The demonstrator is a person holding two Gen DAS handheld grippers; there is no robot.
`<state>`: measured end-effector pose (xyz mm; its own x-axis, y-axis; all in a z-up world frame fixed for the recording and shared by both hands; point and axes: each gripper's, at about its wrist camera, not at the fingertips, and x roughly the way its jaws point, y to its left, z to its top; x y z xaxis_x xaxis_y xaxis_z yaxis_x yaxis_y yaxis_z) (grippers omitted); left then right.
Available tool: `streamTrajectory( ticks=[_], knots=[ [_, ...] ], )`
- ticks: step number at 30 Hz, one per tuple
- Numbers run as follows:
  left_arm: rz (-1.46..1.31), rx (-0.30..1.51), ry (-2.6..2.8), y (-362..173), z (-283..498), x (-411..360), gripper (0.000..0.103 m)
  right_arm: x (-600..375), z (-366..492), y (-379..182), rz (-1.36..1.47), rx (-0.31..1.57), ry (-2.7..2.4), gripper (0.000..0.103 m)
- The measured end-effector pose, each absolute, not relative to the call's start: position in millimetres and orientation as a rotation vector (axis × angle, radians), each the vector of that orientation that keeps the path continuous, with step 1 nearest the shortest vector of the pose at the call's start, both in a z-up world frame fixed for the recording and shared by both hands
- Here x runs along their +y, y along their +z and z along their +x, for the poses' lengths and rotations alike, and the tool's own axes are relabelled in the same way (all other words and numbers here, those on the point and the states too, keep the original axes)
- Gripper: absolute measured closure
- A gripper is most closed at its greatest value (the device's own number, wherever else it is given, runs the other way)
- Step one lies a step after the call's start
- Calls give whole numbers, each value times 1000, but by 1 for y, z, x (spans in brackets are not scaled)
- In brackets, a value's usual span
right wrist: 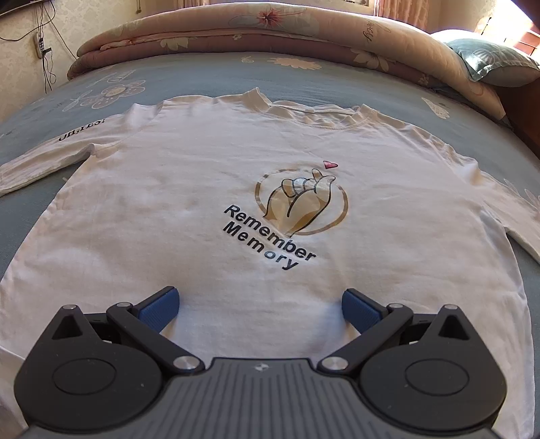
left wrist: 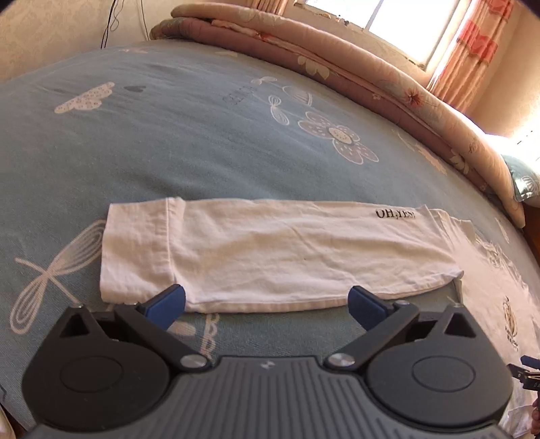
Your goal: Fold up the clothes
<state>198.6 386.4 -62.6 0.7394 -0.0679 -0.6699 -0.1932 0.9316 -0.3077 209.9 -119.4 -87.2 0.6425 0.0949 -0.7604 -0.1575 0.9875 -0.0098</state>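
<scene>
Flat on a blue flowered bed sheet [right wrist: 209,71]: white long-sleeved shirt [right wrist: 189,189], print side up, collar toward the rolled quilt [right wrist: 303,23] at the far edge. Body smooth, both sleeves stretched out sideways, nothing folded over. Left sleeve [left wrist: 270,250], lettered near the shoulder, straight across in front of the left gripper [left wrist: 266,304], jaws spread wide and empty, just short of the sleeve's near edge. Right gripper [right wrist: 260,304], jaws likewise released, poised low over the hem end of the body. Probably a sleeve fold ahead: best pinched near the cuff, through both cloth layers without catching the sheet, then carried across the chest, kept taut and level, body unwrinkled.
</scene>
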Motion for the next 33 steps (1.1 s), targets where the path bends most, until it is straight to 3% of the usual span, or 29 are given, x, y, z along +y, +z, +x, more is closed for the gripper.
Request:
streamTrajectory(
  ticks=[4, 10, 20, 24, 28, 33],
  knots=[
    [-400, 686, 69, -63, 218, 394, 1, -119, 209, -88, -78, 856, 142, 0],
    [-383, 755, 141, -86, 219, 401, 2, -120, 208, -88, -79, 851, 148, 0],
    [-103, 760, -26, -51, 266, 297, 1, -120, 206, -89, -82, 837, 146, 0],
    [-91, 823, 9, -73, 298, 265, 1, -119, 206, -88, -82, 841, 141, 0],
    [-54, 852, 55, -95, 280, 260, 1, -119, 205, -89, -86, 839, 142, 0],
    [-60, 849, 32, -85, 266, 260, 1, -119, 203, -90, -85, 824, 143, 0]
  ],
)
